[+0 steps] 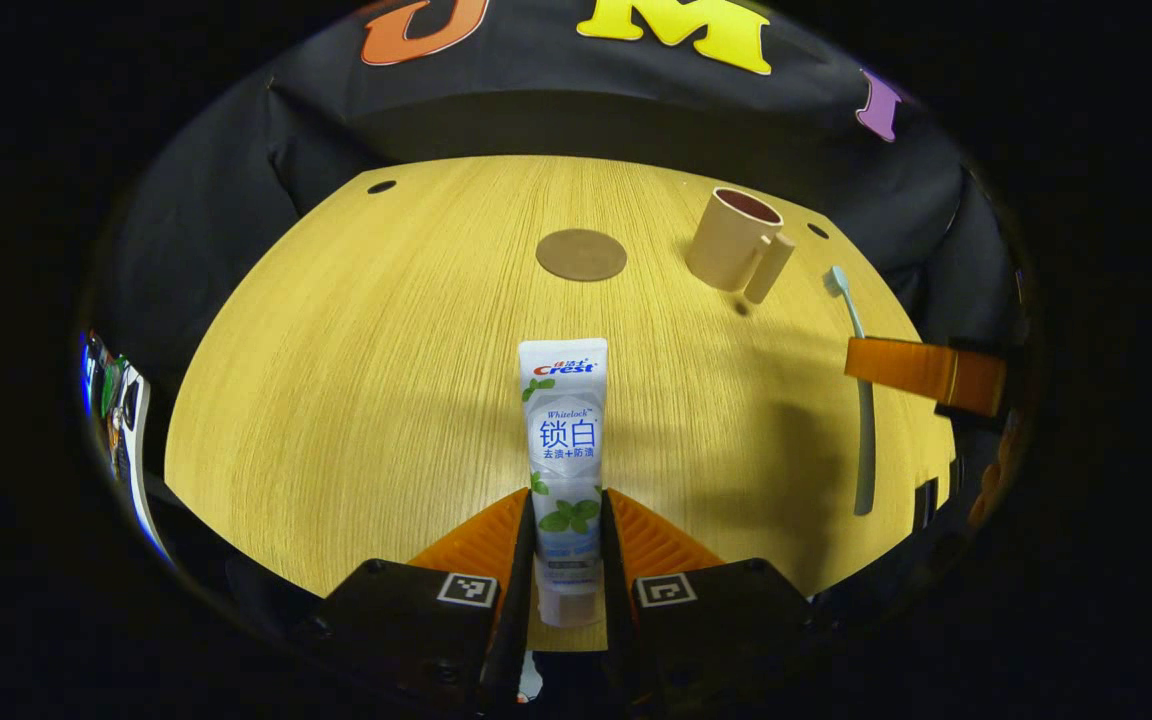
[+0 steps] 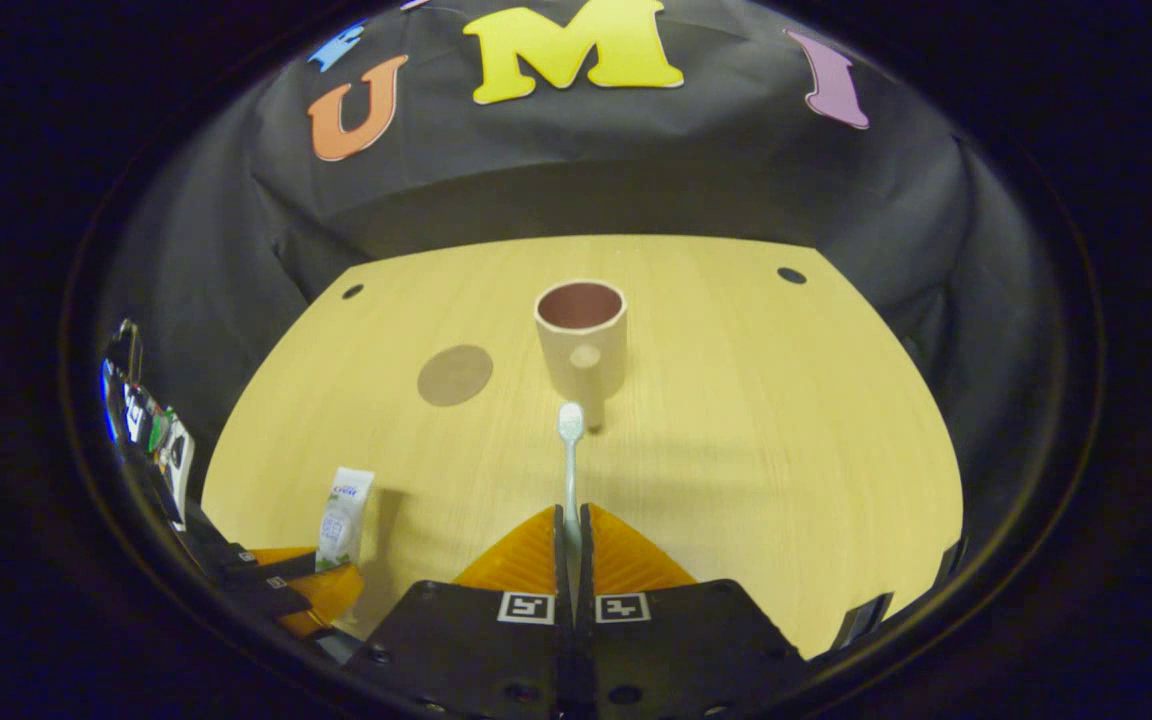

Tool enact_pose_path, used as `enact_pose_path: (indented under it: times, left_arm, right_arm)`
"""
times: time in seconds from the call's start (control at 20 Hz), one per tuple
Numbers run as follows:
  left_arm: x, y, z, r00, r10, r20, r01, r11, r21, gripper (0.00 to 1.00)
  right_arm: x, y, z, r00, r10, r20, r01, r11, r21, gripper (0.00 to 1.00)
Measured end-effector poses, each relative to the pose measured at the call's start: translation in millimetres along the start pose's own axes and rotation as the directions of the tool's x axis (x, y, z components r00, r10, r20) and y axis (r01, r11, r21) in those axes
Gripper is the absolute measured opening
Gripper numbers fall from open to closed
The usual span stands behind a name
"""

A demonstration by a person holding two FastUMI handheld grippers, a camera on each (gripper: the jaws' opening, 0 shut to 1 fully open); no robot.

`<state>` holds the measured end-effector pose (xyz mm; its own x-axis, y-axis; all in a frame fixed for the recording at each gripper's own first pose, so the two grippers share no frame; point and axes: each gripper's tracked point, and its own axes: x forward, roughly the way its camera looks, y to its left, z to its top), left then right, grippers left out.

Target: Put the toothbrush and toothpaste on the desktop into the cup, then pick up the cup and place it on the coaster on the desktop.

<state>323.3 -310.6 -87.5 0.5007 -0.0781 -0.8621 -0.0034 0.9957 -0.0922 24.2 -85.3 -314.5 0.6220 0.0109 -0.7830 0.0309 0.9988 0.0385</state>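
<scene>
Pale wood-grain desktop (image 2: 756,420) with small dark holes, black cloth wall (image 2: 576,180) behind, perhaps evenly lit.

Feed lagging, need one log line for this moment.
left gripper: shut on toothpaste | right gripper: shut on toothbrush | cup: empty | coaster: bare

toothpaste (image 1: 563,440) tube reads "Crest", perhaps "Whitelock", Chinese characters

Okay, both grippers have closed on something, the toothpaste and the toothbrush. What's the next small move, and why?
Probably lift the toothbrush with the right gripper and carry it forward over the cup. The fingers are shut on its handle, its head points at the cup just ahead, and the cup stands upright and empty. The left gripper can hold the toothpaste and follow after.
</scene>
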Motion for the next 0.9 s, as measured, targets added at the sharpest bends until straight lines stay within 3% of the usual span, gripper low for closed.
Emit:
enact_pose_path:
  times: [0.2,0.45,0.7,0.9]
  left_arm:
    - [-1,-8,34,0.999,0.009,0.052,-0.009,1.000,-0.011,0.36]
    - [-10,2,62,0.995,0.030,0.093,-0.029,1.000,-0.007,0.36]
    - [-4,7,75,0.994,0.029,0.107,-0.026,0.999,-0.036,0.36]
    - [8,13,85,0.991,0.039,0.125,-0.034,0.999,-0.041,0.36]
  right_arm:
    - [6,2,63,0.993,0.005,0.117,-0.007,1.000,0.015,0.00]
    - [23,11,142,0.966,0.022,0.258,-0.025,1.000,0.009,0.00]
    - [35,23,209,0.903,0.070,0.424,-0.073,0.997,-0.010,0.00]
    - [47,30,236,0.849,0.105,0.517,-0.118,0.993,-0.008,0.00]
